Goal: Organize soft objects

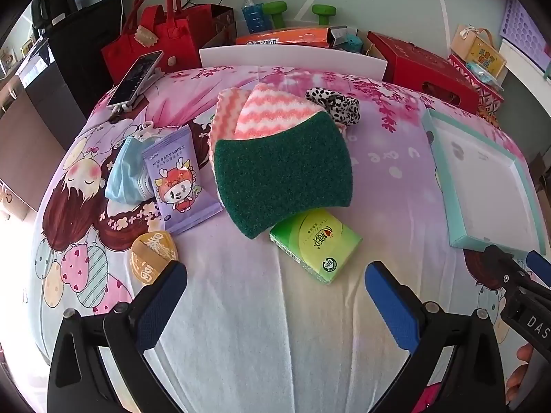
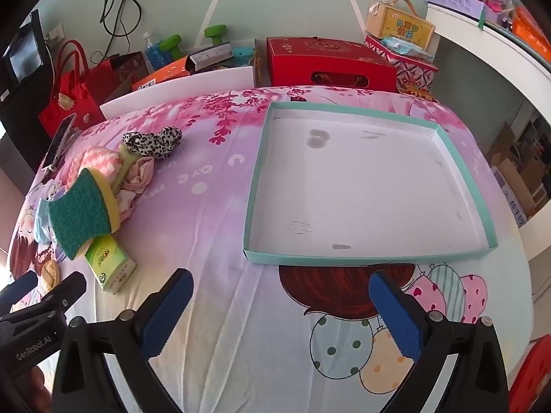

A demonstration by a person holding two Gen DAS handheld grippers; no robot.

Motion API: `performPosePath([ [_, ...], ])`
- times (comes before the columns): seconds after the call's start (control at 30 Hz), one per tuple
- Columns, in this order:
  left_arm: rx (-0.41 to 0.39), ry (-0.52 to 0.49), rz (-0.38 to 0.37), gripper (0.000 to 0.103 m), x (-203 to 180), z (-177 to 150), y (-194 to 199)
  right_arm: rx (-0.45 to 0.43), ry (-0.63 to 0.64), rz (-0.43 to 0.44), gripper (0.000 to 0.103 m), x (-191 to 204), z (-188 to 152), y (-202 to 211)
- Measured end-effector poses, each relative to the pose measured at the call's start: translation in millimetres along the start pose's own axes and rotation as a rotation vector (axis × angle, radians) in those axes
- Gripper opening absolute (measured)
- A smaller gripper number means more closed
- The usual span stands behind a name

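Observation:
A green-topped scouring sponge (image 1: 282, 179) (image 2: 82, 213) lies on a pink striped cloth (image 1: 272, 110) (image 2: 103, 163), beside a leopard-print scrunchie (image 1: 335, 103) (image 2: 153, 143). A green tissue pack (image 1: 315, 246) (image 2: 110, 265), a purple baby-wipes pack (image 1: 179, 186), a blue face mask (image 1: 125, 172) and a gold packet (image 1: 153, 254) lie around them. My left gripper (image 1: 275, 292) is open just in front of the tissue pack, holding nothing. My right gripper (image 2: 280, 304) is open in front of the shallow teal-rimmed tray (image 2: 365, 260) (image 1: 444, 186), which holds nothing.
Everything rests on a cartoon-print sheet (image 2: 213, 213). A phone on a stand (image 1: 134, 81) sits at the far left. Red bags (image 1: 151, 38), a red box (image 2: 327, 62), dumbbells (image 1: 323, 12) and a water bottle (image 1: 251, 12) crowd the floor behind. A white board (image 1: 292, 56) edges the back.

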State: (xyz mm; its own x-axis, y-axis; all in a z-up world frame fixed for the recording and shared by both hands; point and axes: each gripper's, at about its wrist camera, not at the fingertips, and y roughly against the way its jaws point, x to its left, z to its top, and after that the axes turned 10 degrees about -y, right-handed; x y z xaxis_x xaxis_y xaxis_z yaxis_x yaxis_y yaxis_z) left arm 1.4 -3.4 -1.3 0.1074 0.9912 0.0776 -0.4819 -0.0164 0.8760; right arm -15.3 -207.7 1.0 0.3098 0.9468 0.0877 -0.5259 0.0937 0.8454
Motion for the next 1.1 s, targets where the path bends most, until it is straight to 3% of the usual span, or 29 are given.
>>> performPosePath([
  [1.1,0.016,-0.009,0.003,0.103,-1.9,-0.3,-5.6,0.000,-0.020,0.003,0.103,-5.4,1.6,-0.7],
])
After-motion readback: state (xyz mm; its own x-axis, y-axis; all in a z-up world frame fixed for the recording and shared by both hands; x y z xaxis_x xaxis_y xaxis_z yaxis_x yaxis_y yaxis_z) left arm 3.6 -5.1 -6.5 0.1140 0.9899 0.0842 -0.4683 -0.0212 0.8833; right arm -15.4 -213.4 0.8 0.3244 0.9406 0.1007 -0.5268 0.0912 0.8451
